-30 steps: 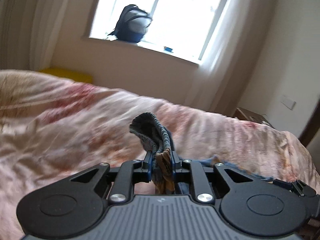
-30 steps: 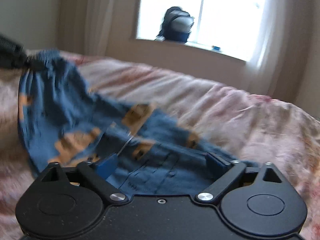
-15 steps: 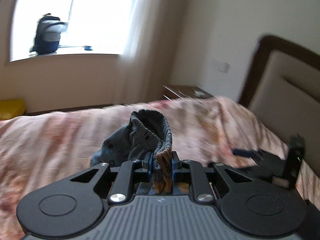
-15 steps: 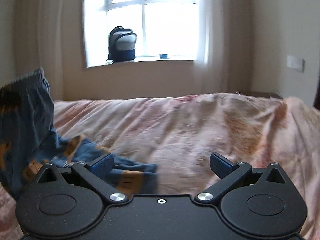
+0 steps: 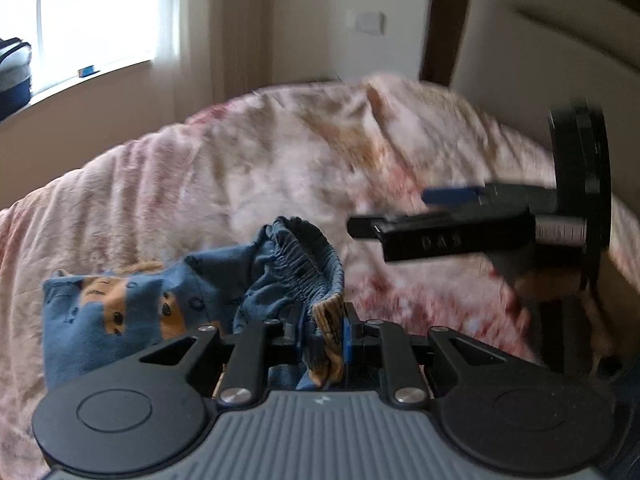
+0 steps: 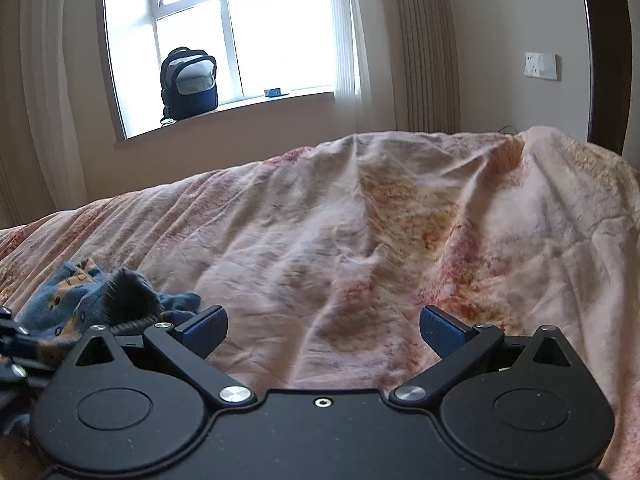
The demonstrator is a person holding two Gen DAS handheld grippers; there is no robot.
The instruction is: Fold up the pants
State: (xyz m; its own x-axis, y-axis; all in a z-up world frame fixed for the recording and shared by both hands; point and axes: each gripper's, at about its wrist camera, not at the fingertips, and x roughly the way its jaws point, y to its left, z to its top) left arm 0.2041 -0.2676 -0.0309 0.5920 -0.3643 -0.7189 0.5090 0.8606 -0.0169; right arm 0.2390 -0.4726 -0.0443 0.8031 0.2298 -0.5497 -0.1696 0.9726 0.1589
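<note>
Blue bear-print cotton pants bunch left of the left gripper, their elastic waistband wedged between its narrow jaws, which have just been opening slightly yet still pinch the fabric. Right gripper gapes wide and empty over the pink floral bedspread, the pants lying left of its jaws.

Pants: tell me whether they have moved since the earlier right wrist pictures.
Yes. The pants spread across the view's lower middle, below the window; now they lie bunched at the lower left edge on the bedspread.
</note>
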